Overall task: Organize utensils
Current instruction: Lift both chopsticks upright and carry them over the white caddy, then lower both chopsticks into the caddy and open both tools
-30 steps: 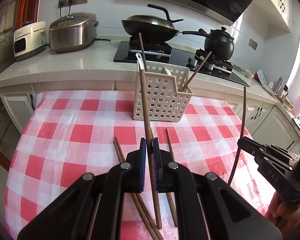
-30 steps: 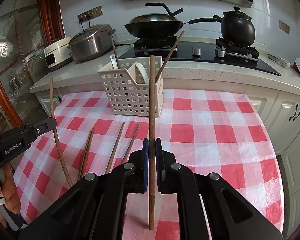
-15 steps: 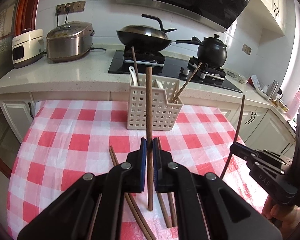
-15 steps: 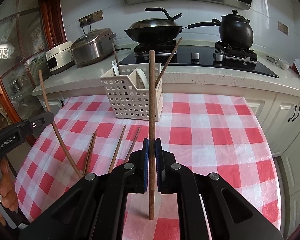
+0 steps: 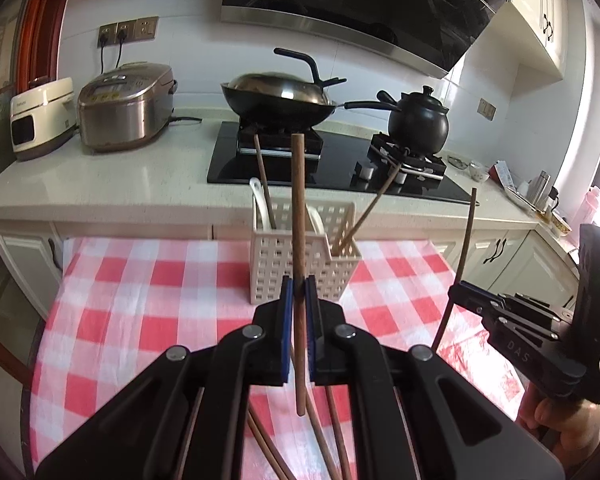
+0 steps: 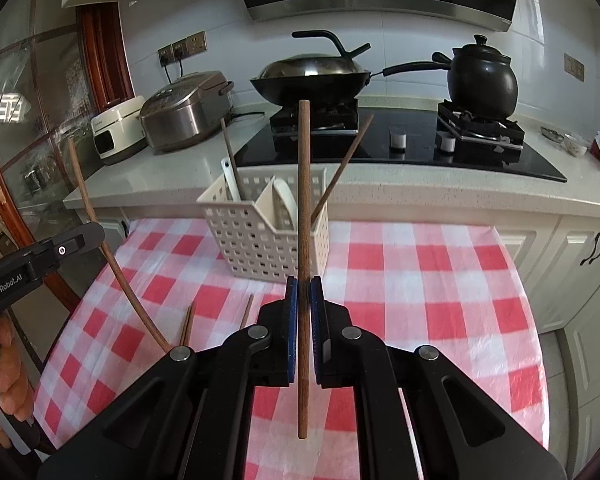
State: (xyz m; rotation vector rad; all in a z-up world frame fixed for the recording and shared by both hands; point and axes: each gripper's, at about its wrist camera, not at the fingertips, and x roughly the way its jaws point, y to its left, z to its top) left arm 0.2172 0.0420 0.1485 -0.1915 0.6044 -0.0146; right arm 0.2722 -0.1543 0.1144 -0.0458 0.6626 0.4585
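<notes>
Left wrist view: left tool clamped on an upright brown wooden chopstick, before the white perforated plastic basket on the red-and-white checked bench.

Right wrist view: right tool pinching a second upright wooden chopstick; loose chopsticks lying on the cloth.
</notes>
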